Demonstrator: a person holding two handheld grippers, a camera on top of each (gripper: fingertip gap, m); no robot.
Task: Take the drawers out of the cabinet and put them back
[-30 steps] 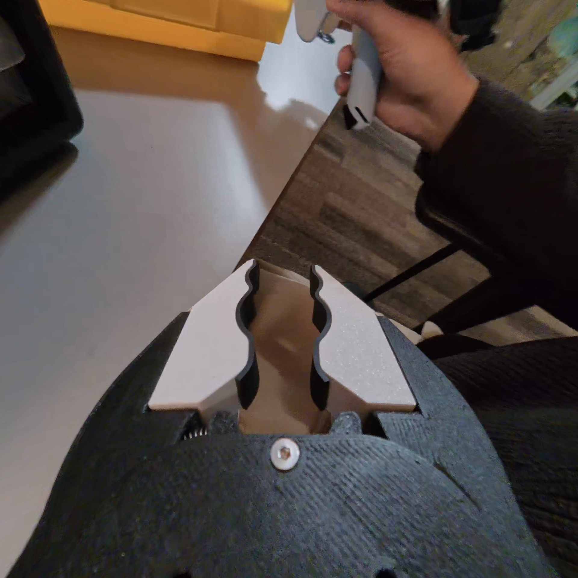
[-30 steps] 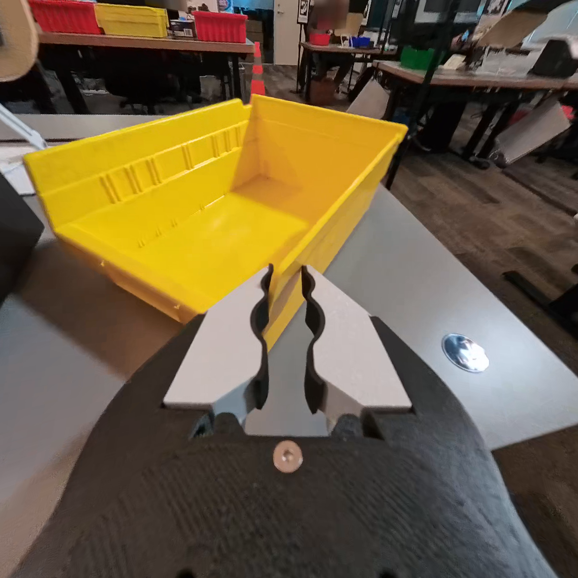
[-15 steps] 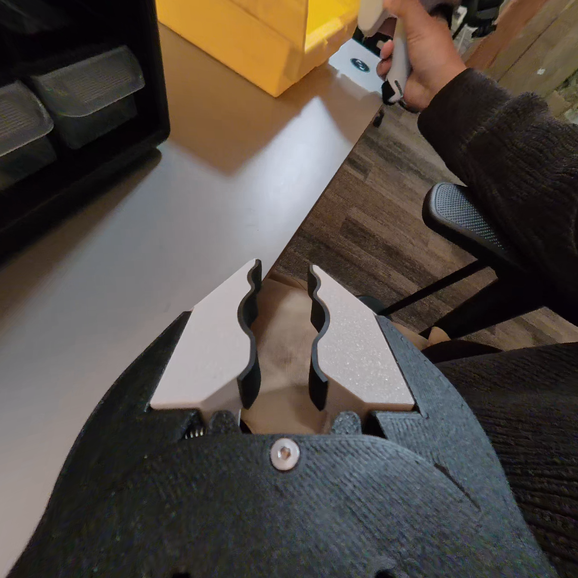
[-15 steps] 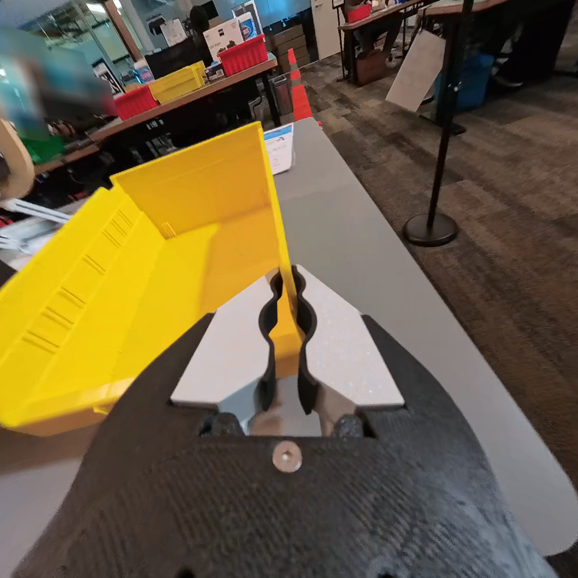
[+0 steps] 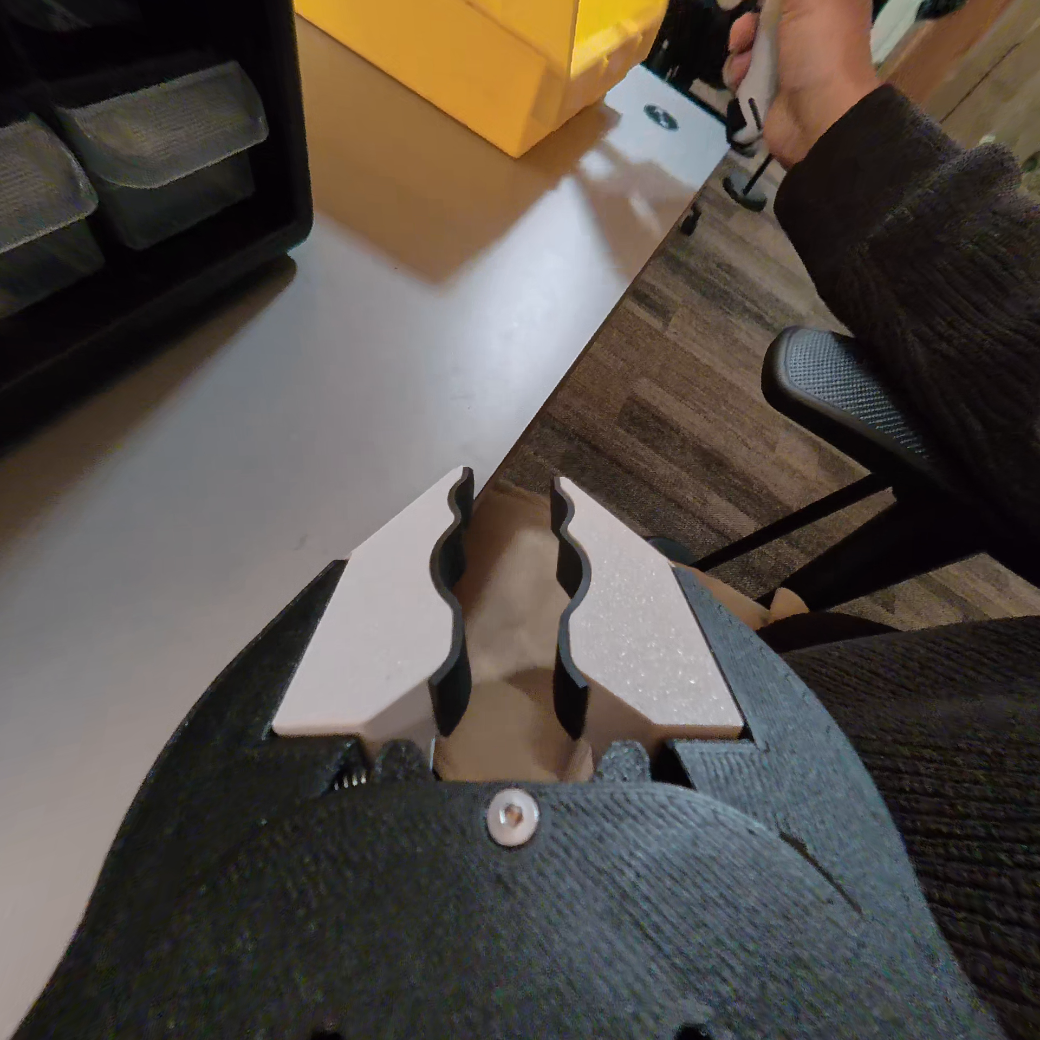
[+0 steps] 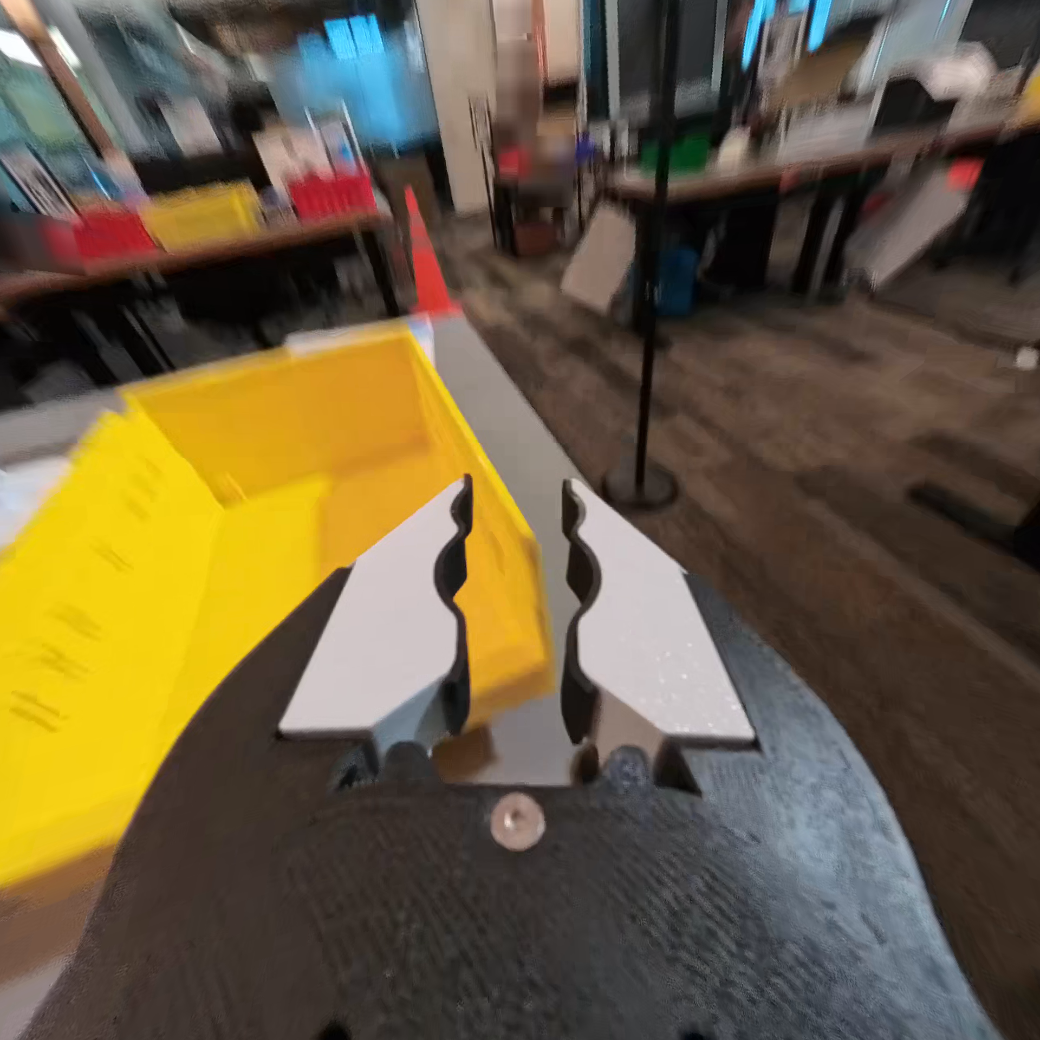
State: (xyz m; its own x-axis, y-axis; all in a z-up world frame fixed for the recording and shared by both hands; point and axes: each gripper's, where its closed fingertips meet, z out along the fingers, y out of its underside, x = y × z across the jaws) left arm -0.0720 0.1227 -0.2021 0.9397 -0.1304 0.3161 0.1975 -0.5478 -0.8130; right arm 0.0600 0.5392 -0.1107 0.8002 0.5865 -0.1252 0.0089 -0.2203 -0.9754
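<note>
A black cabinet stands at the upper left of the left wrist view, with two translucent grey drawers seated in its lower row. My left gripper is open and empty, held over the front edge of the grey table, well short of the cabinet. My right gripper is open, and its view is blurred. The near right corner of a yellow bin shows between its fingers. The cabinet is out of the right wrist view.
The yellow bin sits right of the cabinet. A person's hand and dark sleeve hold the right gripper beyond the table's corner. A chair armrest is close on the right. A black post base stands on the floor.
My right gripper, closed on the yellow bin's wall half a second ago, has opened and swung. My left gripper has turned so more of the cabinet and drawers show.
</note>
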